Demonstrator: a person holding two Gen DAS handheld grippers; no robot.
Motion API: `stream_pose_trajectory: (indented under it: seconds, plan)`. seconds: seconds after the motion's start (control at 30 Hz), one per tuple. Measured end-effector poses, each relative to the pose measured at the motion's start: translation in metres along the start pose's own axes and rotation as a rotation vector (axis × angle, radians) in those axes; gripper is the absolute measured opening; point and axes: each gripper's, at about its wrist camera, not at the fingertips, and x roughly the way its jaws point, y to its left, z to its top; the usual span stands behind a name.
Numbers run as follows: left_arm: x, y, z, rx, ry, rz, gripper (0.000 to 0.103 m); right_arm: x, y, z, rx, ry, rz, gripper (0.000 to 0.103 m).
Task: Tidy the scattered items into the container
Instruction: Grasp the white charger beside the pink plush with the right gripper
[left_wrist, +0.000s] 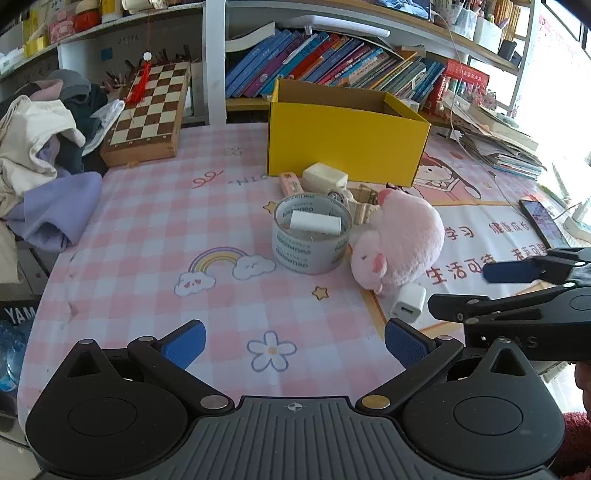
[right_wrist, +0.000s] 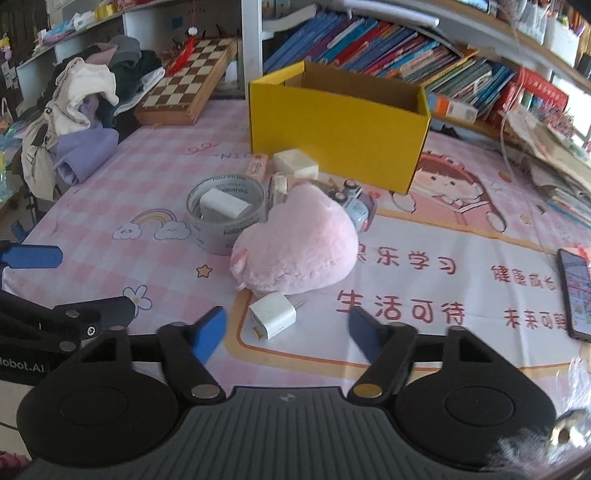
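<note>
A cluttered study corner: shelves of leaning books behind a table (left_wrist: 155, 229) covered in a pink checked cloth with rainbows and flowers. Toward the back edge stands the yellow box (left_wrist: 343, 144), open-topped; the scattered items cluster just in front of it.

The nearest piece is the white charger plug (right_wrist: 272, 318), a small hard cube with metal prongs pointing right. It looks light, rigid and smooth-sided, so a squeeze across two flat faces, clear of the prongs, should hold best; the glossy plastic may slip if pinched at a corner. The pink plush (right_wrist: 295, 247) just behind it, touching or nearly so, is soft and will compress, so it wants a deep bite. The tape roll (right_wrist: 221, 218) with a white block inside is stiff and can be lifted by its wall.

The right gripper (right_wrist: 287, 330) hangs over the near part of the cloth, jaws partly spread and pinching nothing; the plug lies between and just ahead of its fingertips. The left gripper (left_wrist: 294, 341) is spread wide and empty, with the plug off to its right.
</note>
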Motion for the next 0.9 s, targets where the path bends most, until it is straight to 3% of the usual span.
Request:
stream_pose_trajectory:
  seconds: [0.37,0.63,0.9]
  plan:
    - [0.020,-0.002,0.009,0.000,0.018,0.009,0.103,0.048,-0.006,0.016,-0.009,0.122,0.069,0.060]
    - [0.037,-0.006,0.016,0.002,0.051,0.027,0.102,0.077,-0.007,0.023,-0.043,0.198,0.125,0.048]
    - [0.049,-0.011,0.024,-0.019,0.052,0.028,0.102,0.077,-0.013,0.025,-0.092,0.184,0.116,0.045]
